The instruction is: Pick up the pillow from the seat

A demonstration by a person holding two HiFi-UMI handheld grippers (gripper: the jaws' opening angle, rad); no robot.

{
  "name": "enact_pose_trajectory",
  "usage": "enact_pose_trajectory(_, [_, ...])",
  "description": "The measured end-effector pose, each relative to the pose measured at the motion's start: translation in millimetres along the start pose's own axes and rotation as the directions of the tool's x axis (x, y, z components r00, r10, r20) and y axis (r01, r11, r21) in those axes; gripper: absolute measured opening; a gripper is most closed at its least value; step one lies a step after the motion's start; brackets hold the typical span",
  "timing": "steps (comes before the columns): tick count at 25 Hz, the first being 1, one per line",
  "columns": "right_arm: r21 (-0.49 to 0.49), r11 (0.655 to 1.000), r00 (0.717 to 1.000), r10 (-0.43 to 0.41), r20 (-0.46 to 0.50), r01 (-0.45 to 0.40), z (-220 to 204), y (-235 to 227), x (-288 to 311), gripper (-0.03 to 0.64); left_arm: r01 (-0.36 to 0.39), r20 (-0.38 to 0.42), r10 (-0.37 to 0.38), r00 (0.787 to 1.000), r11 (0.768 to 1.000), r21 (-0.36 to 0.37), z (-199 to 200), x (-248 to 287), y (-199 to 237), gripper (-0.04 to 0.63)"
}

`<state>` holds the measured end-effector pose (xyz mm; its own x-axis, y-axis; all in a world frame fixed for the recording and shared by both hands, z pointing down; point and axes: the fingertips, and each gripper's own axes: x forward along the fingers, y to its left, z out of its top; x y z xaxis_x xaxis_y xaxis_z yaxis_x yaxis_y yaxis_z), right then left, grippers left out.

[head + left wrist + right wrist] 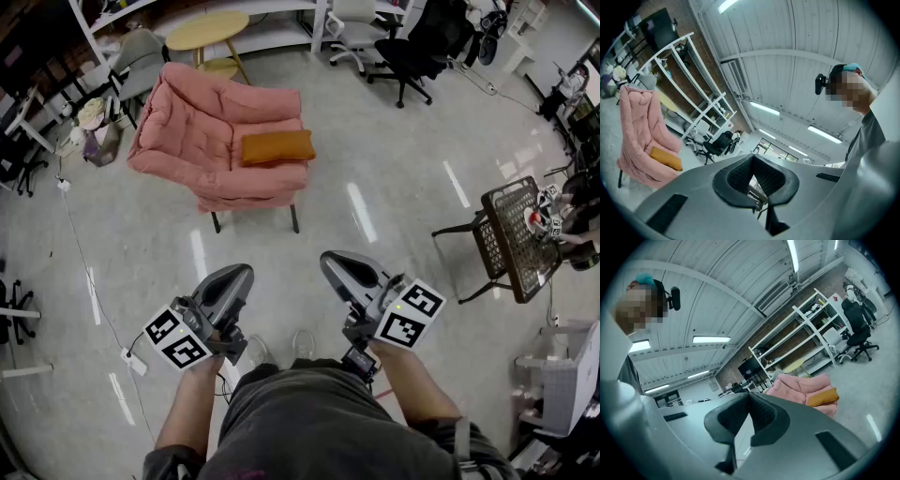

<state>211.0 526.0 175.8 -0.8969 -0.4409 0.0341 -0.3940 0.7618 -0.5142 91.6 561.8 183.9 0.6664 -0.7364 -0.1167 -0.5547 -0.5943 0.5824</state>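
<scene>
An orange pillow [277, 147] lies on the seat of a pink padded armchair [202, 127] across the floor ahead of me. My left gripper [241, 274] and right gripper [335, 262] are held close to my body, well short of the chair, both shut and empty. In the left gripper view the left gripper [751, 161] tilts upward, with the pillow [666, 158] and armchair [640, 131] far off at the left. From the right gripper [749, 398], the pillow [823, 397] and armchair [799, 384] show at the middle right.
A round yellow table [208, 31] and white shelving stand behind the armchair. Black office chairs [412, 47] are at the back right. A dark wire-mesh table [516, 239] stands at the right. A white power strip [132, 361] and its cable lie on the floor at the left.
</scene>
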Motion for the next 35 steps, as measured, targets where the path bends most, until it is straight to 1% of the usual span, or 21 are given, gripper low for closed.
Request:
enact_pose_trajectory(7, [0.007,1.0,1.0,0.006,-0.004,-0.006,-2.7,-7.9,2.0,0.015,-0.004,0.003,0.004,1.0,1.0,-0.001,-2.5,5.4,6.0,0.009])
enact_pose_trajectory(15, [0.038,0.999,1.0,0.018,0.004,-0.019,7.2,-42.0,10.5,0.015,-0.027,0.005,0.027,1.0,1.0,0.001,-4.8,31.2,26.7,0.009])
enact_pose_trajectory(23, [0.075,0.997,1.0,0.006,0.009,-0.006,24.5,-79.9,20.7,0.015,-0.065,0.013,0.065,0.998,0.998,0.002,8.4,52.0,53.2,0.009])
enact_pose_trajectory(28, [0.075,0.997,1.0,-0.009,0.0,0.009,31.6,-100.9,36.7,0.015,-0.07,0.012,0.07,0.997,0.998,-0.005,19.4,66.9,79.8,0.009])
enact_pose_trajectory(35, [0.086,0.994,0.998,-0.062,-0.014,0.063,36.3,-131.8,71.7,0.015,-0.044,0.016,0.045,0.999,0.999,-0.025,41.6,84.5,126.7,0.009])
